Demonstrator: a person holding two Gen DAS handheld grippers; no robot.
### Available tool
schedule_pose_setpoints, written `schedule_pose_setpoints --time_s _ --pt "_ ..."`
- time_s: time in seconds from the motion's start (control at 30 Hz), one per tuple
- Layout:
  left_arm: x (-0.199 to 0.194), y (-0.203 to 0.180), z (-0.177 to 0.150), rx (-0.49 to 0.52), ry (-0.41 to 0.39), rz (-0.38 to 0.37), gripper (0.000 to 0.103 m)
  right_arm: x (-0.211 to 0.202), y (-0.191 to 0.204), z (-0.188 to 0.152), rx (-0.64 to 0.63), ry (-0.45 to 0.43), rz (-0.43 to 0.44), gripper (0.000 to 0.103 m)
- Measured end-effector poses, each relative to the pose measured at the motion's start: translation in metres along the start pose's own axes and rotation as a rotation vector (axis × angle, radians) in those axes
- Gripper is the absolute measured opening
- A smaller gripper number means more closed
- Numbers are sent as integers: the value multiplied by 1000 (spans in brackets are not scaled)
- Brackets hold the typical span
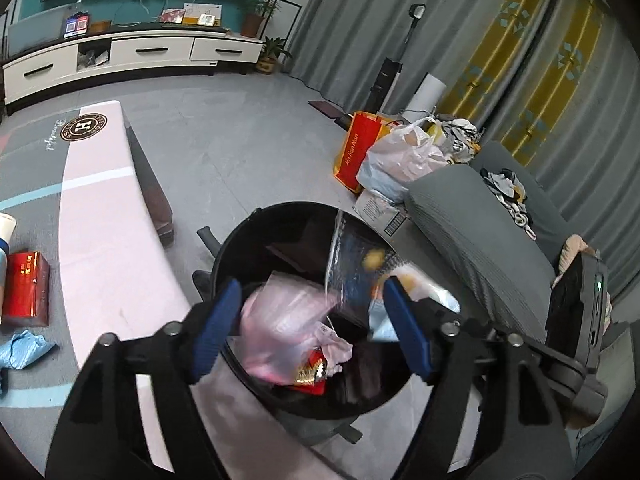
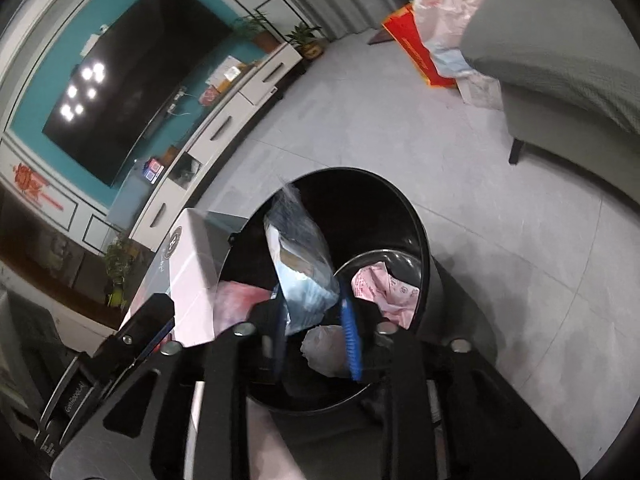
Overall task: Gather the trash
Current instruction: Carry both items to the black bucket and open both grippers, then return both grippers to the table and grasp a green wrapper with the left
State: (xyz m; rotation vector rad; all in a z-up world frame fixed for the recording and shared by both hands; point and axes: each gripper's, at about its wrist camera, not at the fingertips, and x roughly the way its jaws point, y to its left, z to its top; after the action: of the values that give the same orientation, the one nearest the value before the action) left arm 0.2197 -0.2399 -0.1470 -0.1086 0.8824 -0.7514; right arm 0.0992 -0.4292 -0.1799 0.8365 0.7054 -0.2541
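Observation:
A black round trash bin [image 1: 240, 236] stands on the floor beside the table; it also shows in the right wrist view [image 2: 416, 216]. My left gripper [image 1: 316, 328] is open and empty just above the bin, over a pink plastic bag [image 1: 276, 320] and a red-gold wrapper [image 1: 310, 372] lying inside. My right gripper [image 2: 314, 328] is partly closed around a clear plastic bag with blue-white contents [image 2: 300, 260], held over the bin mouth; the same bag shows in the left wrist view [image 1: 356, 256]. Pink crumpled paper [image 2: 384, 284] lies in the bin.
A pink-and-grey table [image 1: 108, 216] runs along the left, with a red box [image 1: 26, 288] and blue crumpled wrapper [image 1: 24, 348] on it. A grey sofa [image 1: 480, 232] is on the right, with bags [image 1: 400, 156] piled behind it. A TV cabinet [image 1: 132, 54] lines the far wall.

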Motion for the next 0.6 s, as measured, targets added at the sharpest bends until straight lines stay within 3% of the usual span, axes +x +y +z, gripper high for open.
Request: schedule_pose_setpoints --time_s 0.23,0.6 --pt "-15 15 -5 -32 -17 -27 79 -2 6 -1 -11 -11 -5 40" --pt "-82 50 -38 -78 -70 -17 86 8 43 -11 -72 26 68 45"
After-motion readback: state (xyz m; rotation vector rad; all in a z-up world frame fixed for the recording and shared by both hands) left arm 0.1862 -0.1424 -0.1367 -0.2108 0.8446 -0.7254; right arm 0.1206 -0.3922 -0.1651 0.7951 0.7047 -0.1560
